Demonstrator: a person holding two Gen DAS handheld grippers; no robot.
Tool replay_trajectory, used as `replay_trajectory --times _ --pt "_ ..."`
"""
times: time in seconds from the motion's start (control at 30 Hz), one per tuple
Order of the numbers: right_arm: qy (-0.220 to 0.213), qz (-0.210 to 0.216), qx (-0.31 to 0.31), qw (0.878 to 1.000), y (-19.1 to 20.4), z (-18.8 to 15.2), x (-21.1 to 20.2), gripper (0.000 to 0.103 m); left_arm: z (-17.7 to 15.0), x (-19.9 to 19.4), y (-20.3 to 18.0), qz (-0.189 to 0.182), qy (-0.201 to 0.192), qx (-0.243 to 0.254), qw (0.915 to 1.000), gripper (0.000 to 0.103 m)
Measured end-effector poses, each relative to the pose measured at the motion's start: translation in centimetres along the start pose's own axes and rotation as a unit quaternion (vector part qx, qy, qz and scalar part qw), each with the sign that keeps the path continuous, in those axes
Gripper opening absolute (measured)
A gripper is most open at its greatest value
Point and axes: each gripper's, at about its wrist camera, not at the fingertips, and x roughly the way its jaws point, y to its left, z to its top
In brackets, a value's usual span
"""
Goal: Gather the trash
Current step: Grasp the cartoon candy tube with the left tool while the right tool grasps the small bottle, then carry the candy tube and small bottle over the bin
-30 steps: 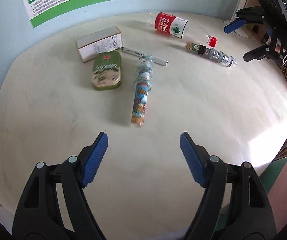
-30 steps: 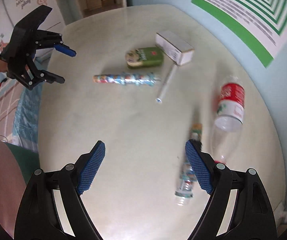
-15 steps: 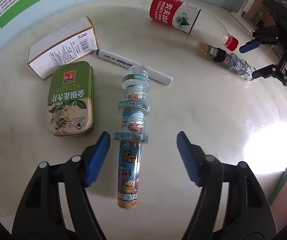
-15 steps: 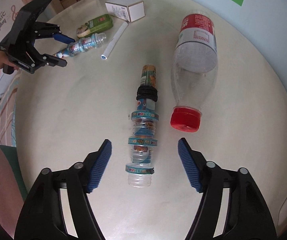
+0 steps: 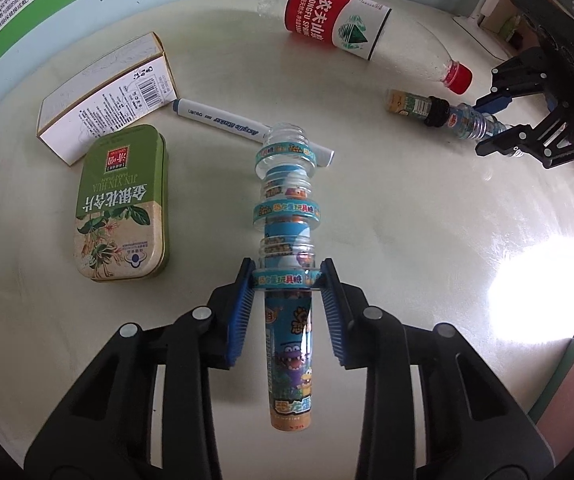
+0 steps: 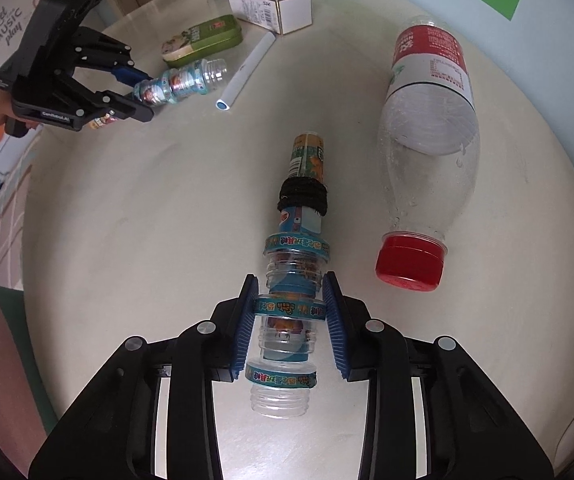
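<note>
Both grippers have closed in since half a second ago: jaws then wide either side of their targets, now pressed against them

Left gripper (image 5: 287, 280) — blue pads clamped on a teal ring of the clear ribbed plastic candy tube with cartoon wrapper (image 5: 287, 264), which lies lengthwise between the fingers on the pale cream round surface (image 5: 427, 240). Printed end of the tube points toward the camera, open threaded neck away, resting across the tip of a white marker pen (image 5: 227, 122).

Right gripper (image 6: 289, 308) — likewise clenched on a teal ring of the second ribbed candy tube with a black band around its middle (image 6: 293, 280); open neck toward the camera, orange-green printed end away. Tube lies flat on the surface.

Just right of that tube, apart from it: large clear plastic water bottle with red label and red cap (image 6: 427, 128), on its side, cap toward the right gripper.

Left of the first tube: green rectangular tin with leaf print (image 5: 123, 204), lying flat, and beyond it a white cardboard box with barcode (image 5: 107, 96), near the tin — whether they touch, cannot tell. Marker's capped end sits close by the box corner
</note>
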Motion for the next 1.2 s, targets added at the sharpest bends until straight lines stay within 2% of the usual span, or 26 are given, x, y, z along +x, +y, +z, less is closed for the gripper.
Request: replay_trajectory --times 0.23,0.4,0.57,0.77,0.97,1.2 --pt "-0.014 0.003 -0.02 1.0 1.3 0.7 -2.7 0.034 -1.8 -3.6 -0.9 0.009 -0.019 0.008 0.9997 0.031" --pt "-0.024 0.004 -0.053 0.998 3.4 2.4 -3.8 0.034 -3.7 -6.8 -0.4 0.028 -0.04 -0.01 0.9988 0.031" --pt "-0.04 0.013 -0.106 0.993 7.1 6.1 -4.5 0.034 -6.8 -10.2 0.7 0.048 -0.061 -0.04 0.9962 0.031" --pt "-0.058 0.041 -0.184 0.98 13.3 10.6 -5.1 0.034 -12.7 -14.2 1.9 0.086 -0.071 -0.088 0.9899 0.031" --pt "-0.058 0.08 -0.274 0.957 21.6 14.8 -3.9 0.034 -20.8 -17.7 3.1 0.129 -0.07 -0.164 0.9756 0.031" --pt "-0.041 0.129 -0.372 0.918 32.8 18.1 -0.8 0.034 -31.6 -21.2 3.5 0.171 -0.06 -0.263 0.9476 0.031"
